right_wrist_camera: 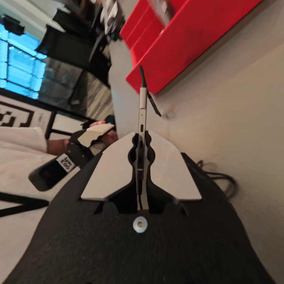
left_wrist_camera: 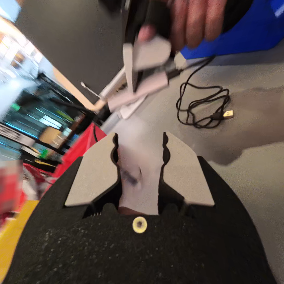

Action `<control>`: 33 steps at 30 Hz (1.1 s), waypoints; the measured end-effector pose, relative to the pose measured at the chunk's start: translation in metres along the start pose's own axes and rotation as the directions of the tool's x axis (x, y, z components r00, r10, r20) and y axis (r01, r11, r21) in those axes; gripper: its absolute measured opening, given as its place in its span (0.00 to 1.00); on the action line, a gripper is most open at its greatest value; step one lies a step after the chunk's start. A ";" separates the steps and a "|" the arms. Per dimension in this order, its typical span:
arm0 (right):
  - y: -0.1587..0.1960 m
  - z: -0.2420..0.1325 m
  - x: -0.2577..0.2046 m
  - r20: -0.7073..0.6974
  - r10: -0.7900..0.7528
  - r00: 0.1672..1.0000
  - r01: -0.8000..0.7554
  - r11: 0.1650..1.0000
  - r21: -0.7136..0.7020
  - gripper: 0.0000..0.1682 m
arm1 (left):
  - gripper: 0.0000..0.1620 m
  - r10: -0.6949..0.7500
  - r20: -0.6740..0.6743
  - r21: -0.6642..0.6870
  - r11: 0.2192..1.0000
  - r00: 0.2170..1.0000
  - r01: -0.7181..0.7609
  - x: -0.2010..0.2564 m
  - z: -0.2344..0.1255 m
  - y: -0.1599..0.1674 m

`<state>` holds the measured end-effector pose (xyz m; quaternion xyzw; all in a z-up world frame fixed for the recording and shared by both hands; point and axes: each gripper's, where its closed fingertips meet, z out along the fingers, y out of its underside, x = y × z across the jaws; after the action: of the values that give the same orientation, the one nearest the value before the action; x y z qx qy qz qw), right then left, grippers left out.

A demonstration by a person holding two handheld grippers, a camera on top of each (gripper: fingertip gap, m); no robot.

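Hub (right_wrist_camera: 142, 121), a slim silver one with ports along its edge, is pinched edge-on by the right claw (right_wrist_camera: 141, 133) in the right wrist view, a dark cable (right_wrist_camera: 152, 101) plugged into its far end. Beyond it a red box (right_wrist_camera: 176, 50) is seen on the table (right_wrist_camera: 230, 123).

In the left wrist view the left claw (left_wrist_camera: 140, 135) is spread and nothing is held in it. Farther off, the hub is seen lifted above the table in the right claw. A coiled black cable (left_wrist_camera: 202, 107) with a free plug is left lying on the table.
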<state>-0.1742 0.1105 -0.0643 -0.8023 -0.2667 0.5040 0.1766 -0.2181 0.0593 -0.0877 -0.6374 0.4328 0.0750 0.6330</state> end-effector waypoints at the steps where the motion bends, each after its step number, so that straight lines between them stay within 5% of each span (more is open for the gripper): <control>1: -0.013 -0.018 0.003 -0.059 -0.029 0.998 0.031 0.999 0.043 0.05 | 0.33 -0.092 -0.038 -0.033 0.995 0.995 0.091 -0.002 0.003 0.008; 8: -0.112 -0.164 -0.042 -0.352 -0.276 0.894 0.397 0.853 0.339 0.05 | 0.27 -0.561 -0.155 -0.230 0.821 0.813 0.523 -0.011 0.017 0.051; 15: -0.193 -0.288 -0.082 -0.542 -0.326 0.774 0.589 0.687 0.427 0.05 | 0.24 -0.796 -0.201 -0.306 0.605 0.572 0.735 -0.012 0.018 0.059; 27: -0.269 -0.414 -0.157 -0.653 -0.315 0.689 0.694 0.546 0.469 0.05 | 0.24 -0.772 -0.187 -0.328 0.632 0.608 0.702 -0.012 0.021 0.068; 33: -0.269 -0.437 -0.126 -0.680 -0.260 0.685 0.680 0.562 0.471 0.05 | 0.24 -0.762 -0.190 -0.327 0.643 0.619 0.692 -0.011 0.021 0.068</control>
<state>0.1095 0.2420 0.3618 -0.6729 -0.2100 0.2477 0.6647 -0.2597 0.0951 -0.1352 -0.8277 0.2181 -0.2430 0.4564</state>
